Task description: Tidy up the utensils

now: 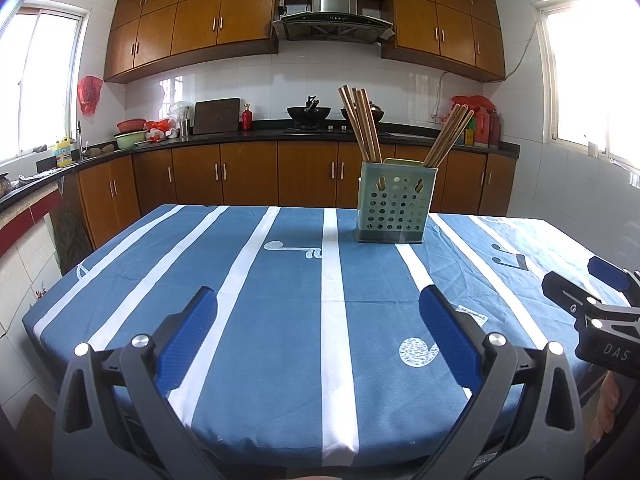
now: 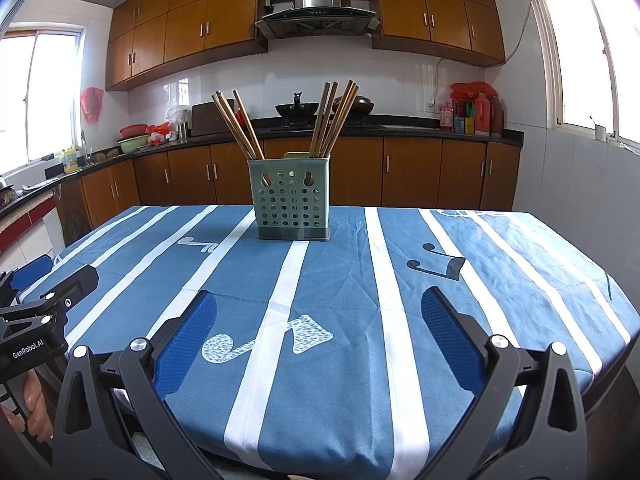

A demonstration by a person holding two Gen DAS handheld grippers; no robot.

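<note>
A green perforated utensil holder (image 1: 391,205) stands upright near the far edge of the table; it also shows in the right wrist view (image 2: 291,204). Two bunches of wooden chopsticks stand in it: one on the left (image 1: 360,124) (image 2: 237,125) and one on the right (image 1: 447,136) (image 2: 333,119). My left gripper (image 1: 318,300) is open and empty above the near part of the table. My right gripper (image 2: 319,300) is open and empty, beside the left one. The right gripper also shows at the right edge of the left wrist view (image 1: 600,308).
The table carries a blue cloth with white stripes (image 1: 280,300) (image 2: 360,280). Behind it runs a kitchen counter (image 1: 256,134) with woks, bowls and bottles. Wooden cabinets line the wall. Windows are on both sides.
</note>
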